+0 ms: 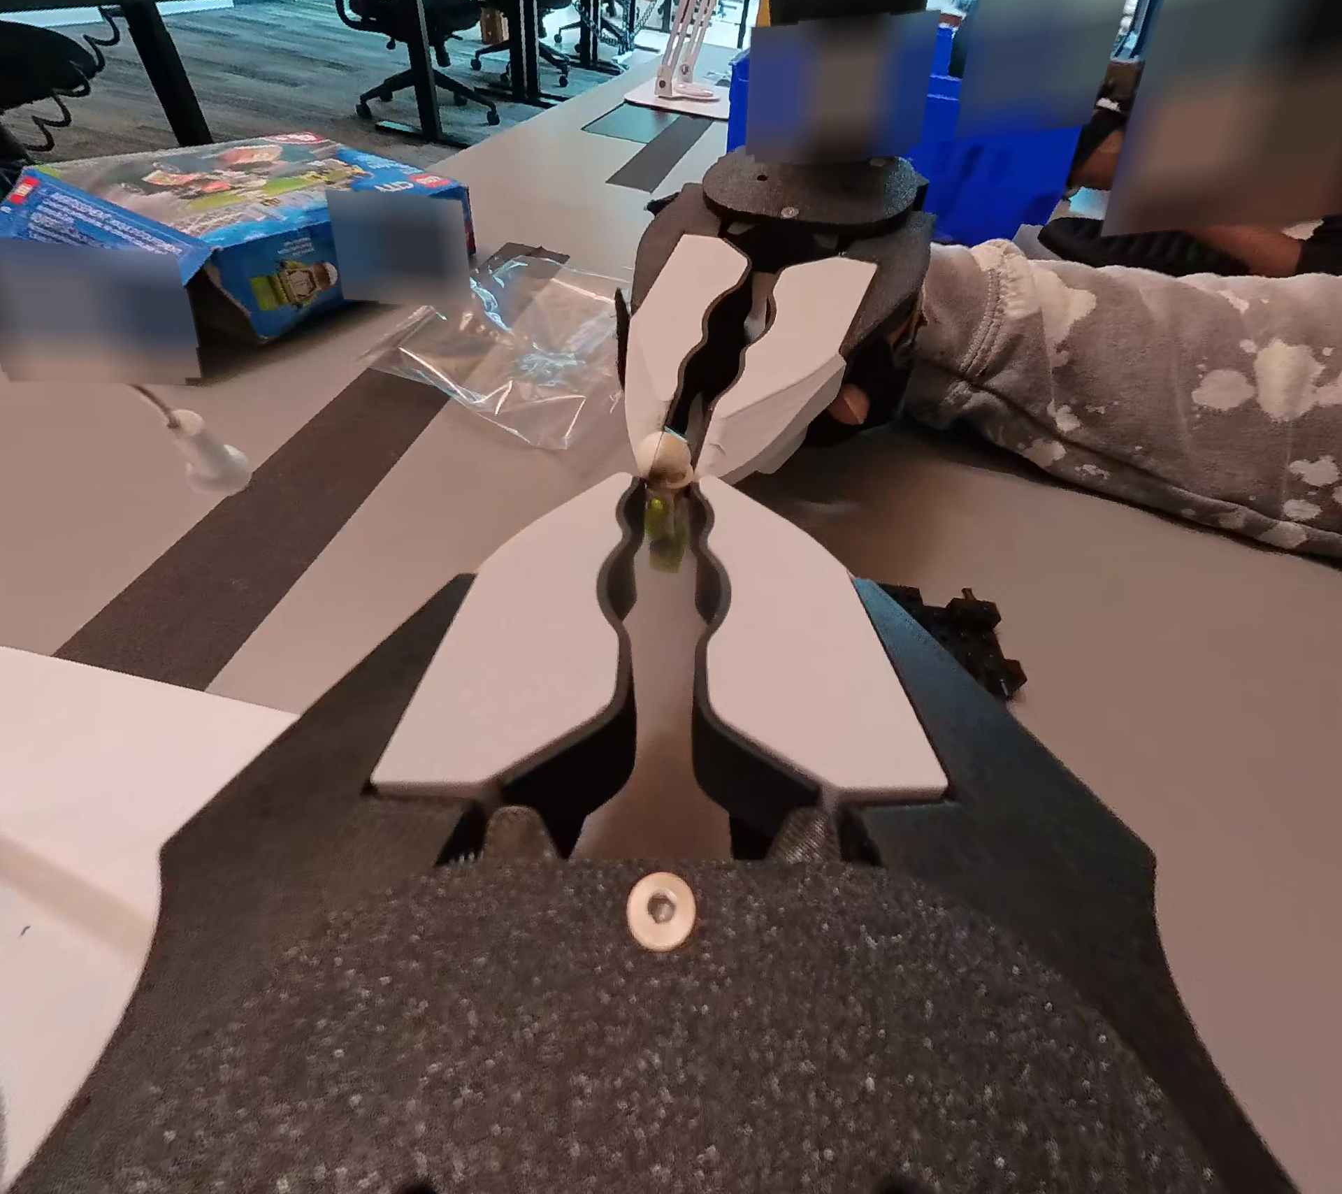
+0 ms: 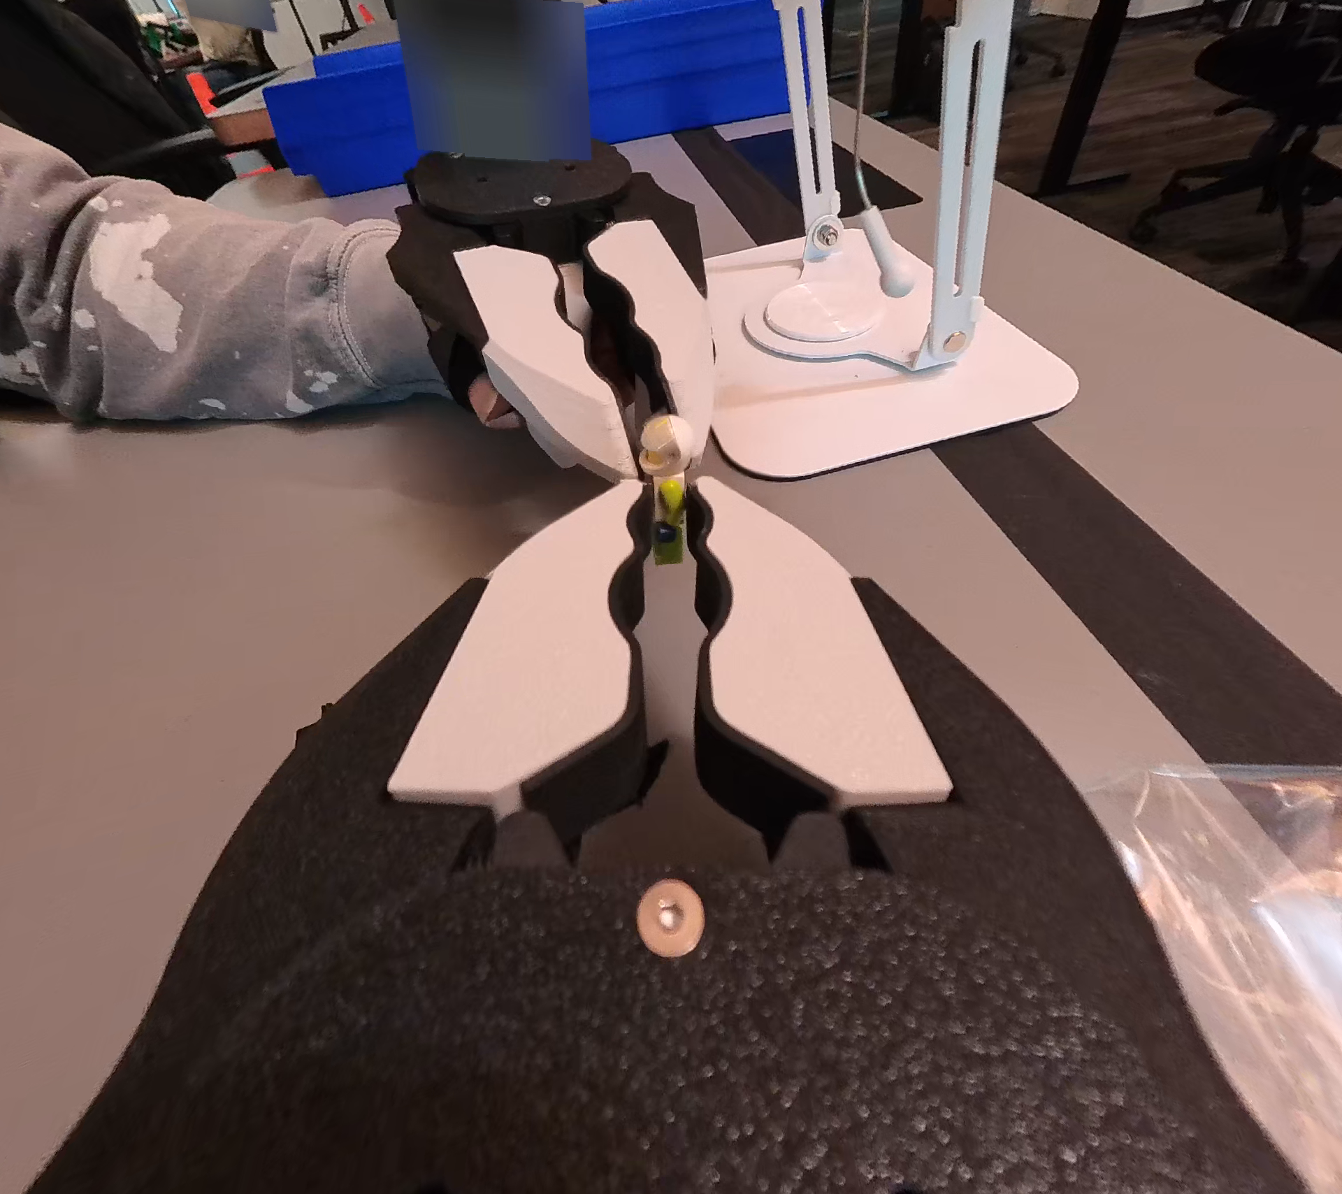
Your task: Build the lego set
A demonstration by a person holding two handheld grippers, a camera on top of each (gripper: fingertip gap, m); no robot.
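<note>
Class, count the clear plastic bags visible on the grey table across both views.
1. A crumpled clear plastic bag lies on the grey table beside the opened blue cardboard box; the right wrist view shows it at the lower right edge. Others may be hidden.

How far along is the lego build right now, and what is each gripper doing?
Done: the set's box lies open and the clear bag is out on the table. In hand: the left gripper and right gripper meet tip to tip around a minifigure in lime green with a white helmet; which holds which part is unclear. Left: dark pieces beside the left gripper look unused, so most of the build seems ahead.
</note>
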